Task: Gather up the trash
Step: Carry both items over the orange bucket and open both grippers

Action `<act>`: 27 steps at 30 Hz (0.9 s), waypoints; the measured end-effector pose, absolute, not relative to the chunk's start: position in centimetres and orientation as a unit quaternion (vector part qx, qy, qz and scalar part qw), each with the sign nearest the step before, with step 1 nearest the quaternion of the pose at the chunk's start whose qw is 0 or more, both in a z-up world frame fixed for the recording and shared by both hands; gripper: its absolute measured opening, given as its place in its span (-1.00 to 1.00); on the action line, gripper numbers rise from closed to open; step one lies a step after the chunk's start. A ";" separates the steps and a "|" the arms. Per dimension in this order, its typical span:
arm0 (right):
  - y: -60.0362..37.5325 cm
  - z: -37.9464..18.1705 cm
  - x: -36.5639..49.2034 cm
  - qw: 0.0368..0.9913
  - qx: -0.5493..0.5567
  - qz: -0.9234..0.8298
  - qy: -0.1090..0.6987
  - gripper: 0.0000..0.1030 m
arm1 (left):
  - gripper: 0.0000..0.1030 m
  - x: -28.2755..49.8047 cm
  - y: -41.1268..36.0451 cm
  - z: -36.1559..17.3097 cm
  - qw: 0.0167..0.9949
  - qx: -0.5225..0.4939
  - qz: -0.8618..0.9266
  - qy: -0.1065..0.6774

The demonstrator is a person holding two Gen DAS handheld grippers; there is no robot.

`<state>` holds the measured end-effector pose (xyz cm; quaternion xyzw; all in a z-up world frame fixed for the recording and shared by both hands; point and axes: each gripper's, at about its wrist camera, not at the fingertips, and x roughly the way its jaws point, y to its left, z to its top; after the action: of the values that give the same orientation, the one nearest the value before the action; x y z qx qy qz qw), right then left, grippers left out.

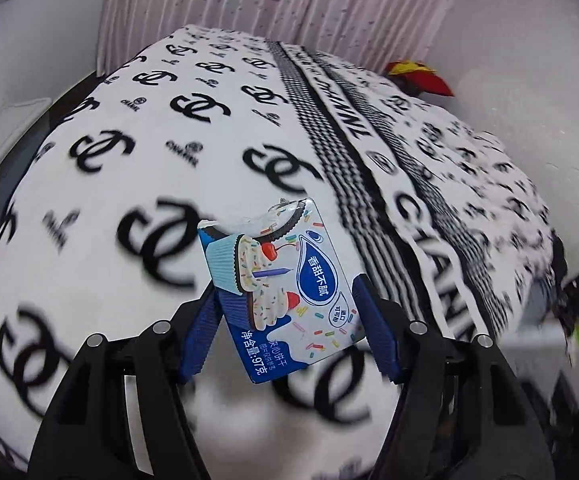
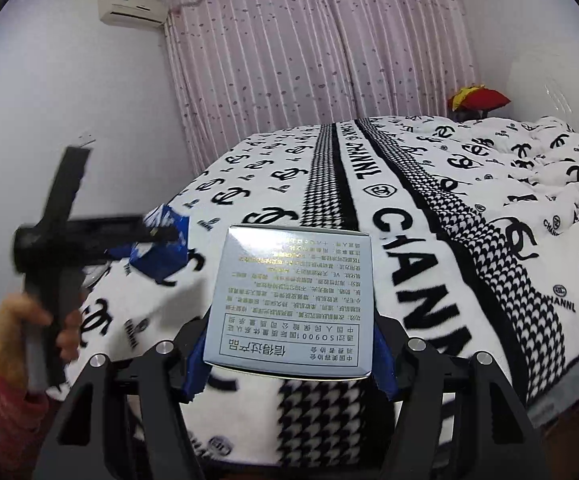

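pinching a torn biscuit box (image 1: 273, 280) – light, crushable – the left gripper (image 1: 289, 320) clamps its sides; the right gripper (image 2: 293, 348) grips a stiff silver box (image 2: 289, 296).

Printed words on two packages and a bedspread

The torn blue-and-white biscuit wrapper (image 1: 285, 292) reads "香甜不腻", "夹心饼干" and "净含量:97克". The pale silver-grey cardboard box (image 2: 289, 300) carries upside-down lines including "信得过产品" and "ISO9000"; its smaller print is too fine to read. The white-and-black fleece blanket (image 2: 429, 208) repeats "CHANNL" with interlocked-C logos.
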<state>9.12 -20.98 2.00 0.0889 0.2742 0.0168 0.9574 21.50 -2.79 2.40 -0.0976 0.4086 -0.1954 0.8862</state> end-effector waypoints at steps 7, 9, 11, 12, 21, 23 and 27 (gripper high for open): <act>-18.0 1.4 3.7 0.958 0.057 0.033 0.280 0.22 | 0.23 11.2 0.5 0.5 0.891 -0.095 -0.202 0.395; -17.3 0.9 2.2 0.957 0.050 0.037 0.285 0.22 | 0.23 8.6 1.1 -0.2 0.894 -0.085 -0.198 0.392; -16.7 0.3 0.7 0.956 0.042 0.040 0.289 0.22 | 0.23 6.6 1.4 -0.8 0.895 -0.075 -0.200 0.391; -16.4 0.0 0.1 0.955 0.040 0.041 0.290 0.22 | 0.23 5.7 1.5 -1.2 0.895 -0.071 -0.201 0.392; -14.7 -4.4 -3.3 0.942 0.029 0.046 0.332 0.22 | 0.24 -2.3 1.8 -6.6 0.876 -0.030 -0.223 0.426; -14.3 -5.6 -3.5 0.937 0.020 0.043 0.345 0.22 | 0.23 -3.2 1.8 -8.1 0.869 -0.020 -0.226 0.440; -13.8 -8.1 -3.5 0.924 0.021 0.051 0.378 0.22 | 0.23 -3.8 1.4 -11.5 0.844 -0.019 -0.236 0.481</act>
<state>-3.54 -13.79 -8.12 0.0208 0.3781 0.0506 0.9241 -3.75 1.36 -11.52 -0.0189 0.4808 -0.2359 0.8443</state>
